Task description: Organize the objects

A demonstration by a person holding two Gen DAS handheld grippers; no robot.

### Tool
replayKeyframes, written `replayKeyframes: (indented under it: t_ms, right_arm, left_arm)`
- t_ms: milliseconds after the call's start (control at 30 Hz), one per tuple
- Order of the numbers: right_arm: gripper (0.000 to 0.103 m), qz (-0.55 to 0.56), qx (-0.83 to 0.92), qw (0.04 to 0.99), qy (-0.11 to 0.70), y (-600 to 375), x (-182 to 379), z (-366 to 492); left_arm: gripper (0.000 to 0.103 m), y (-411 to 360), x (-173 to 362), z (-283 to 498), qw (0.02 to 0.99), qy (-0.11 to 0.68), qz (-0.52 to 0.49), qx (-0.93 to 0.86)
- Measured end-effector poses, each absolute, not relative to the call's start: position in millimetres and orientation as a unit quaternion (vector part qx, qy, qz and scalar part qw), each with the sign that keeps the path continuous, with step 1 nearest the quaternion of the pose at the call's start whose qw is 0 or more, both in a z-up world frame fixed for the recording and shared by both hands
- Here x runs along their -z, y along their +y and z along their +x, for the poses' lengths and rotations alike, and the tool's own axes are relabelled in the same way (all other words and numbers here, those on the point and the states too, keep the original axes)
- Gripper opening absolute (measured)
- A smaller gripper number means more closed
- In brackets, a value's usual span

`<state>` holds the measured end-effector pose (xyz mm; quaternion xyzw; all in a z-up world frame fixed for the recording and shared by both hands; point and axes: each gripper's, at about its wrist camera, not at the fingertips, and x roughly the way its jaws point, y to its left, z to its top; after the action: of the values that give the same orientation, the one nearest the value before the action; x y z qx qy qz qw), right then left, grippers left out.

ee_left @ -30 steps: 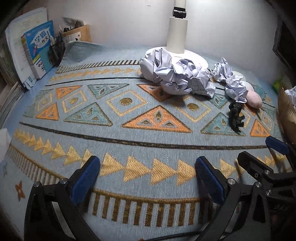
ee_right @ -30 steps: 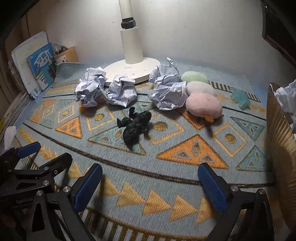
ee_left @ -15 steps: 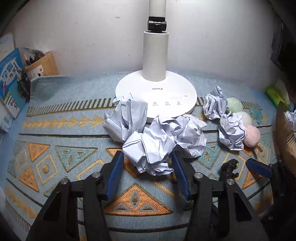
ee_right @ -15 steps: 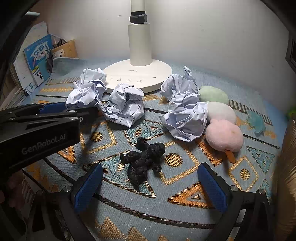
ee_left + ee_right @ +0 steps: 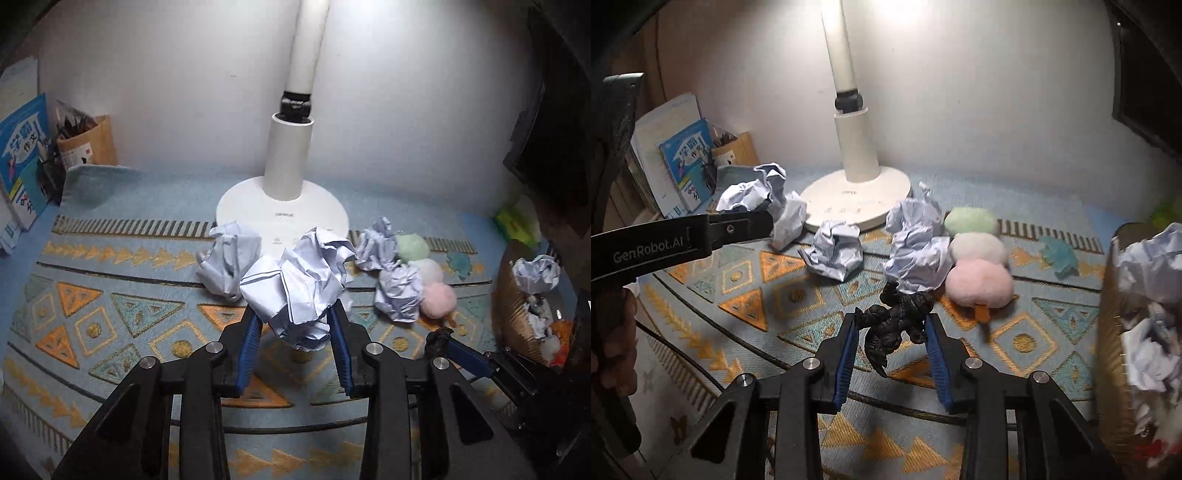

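Lamp [image 5: 291, 155] pole runs off top edge in both views; head not visible. Basket [image 5: 1108, 332] cut by right edge, contents blurred. Books [image 5: 22, 147] clipped at left edge, cover text too small to read. Left claw [image 5: 295, 332] hides rug beneath the paper ball [image 5: 299, 284]. Green item [image 5: 515, 221] far right: can't identify.

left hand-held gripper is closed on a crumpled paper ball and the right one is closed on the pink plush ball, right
Not quite. The left hand-held gripper does clamp a crumpled paper ball, but the right hand-held gripper is closed on the black dinosaur figure, not the pink plush ball, which lies on the mat beyond it. The right wrist view shows this.
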<state>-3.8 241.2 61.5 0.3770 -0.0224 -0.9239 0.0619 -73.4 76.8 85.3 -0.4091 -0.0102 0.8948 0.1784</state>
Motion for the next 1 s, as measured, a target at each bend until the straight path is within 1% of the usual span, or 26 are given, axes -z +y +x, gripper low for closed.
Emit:
replayKeyframes:
  t_ms: [133, 267, 433, 533, 767, 1000]
  right_arm:
    - [0.036, 0.326, 0.945, 0.024, -0.014, 268, -101, 22]
    - [0.036, 0.312, 0.948, -0.059, -0.029, 315, -121, 42]
    - [0.036, 0.307, 0.931, -0.177, -0.087, 383, -127, 75]
    - [0.036, 0.306, 0.919, -0.224, -0.107, 410, -127, 96]
    - [0.036, 0.307, 0.907, -0.268, -0.11, 434, -131, 128]
    - [0.036, 0.301, 0.904, -0.277, -0.12, 438, -133, 144]
  left_arm:
    - [0.033, 118, -125, -56, 0.244, 0.007, -0.372, -0.896]
    - [0.033, 175, -151, -43, 0.315, 0.026, -0.356, -0.879]
    - [0.033, 241, -158, -23, 0.394, 0.058, -0.35, -0.848]
    - [0.034, 277, -154, -10, 0.428, 0.075, -0.356, -0.827]
    - [0.034, 331, -135, 12, 0.478, 0.099, -0.387, -0.782]
    - [0.034, 350, -124, 17, 0.486, 0.106, -0.41, -0.765]
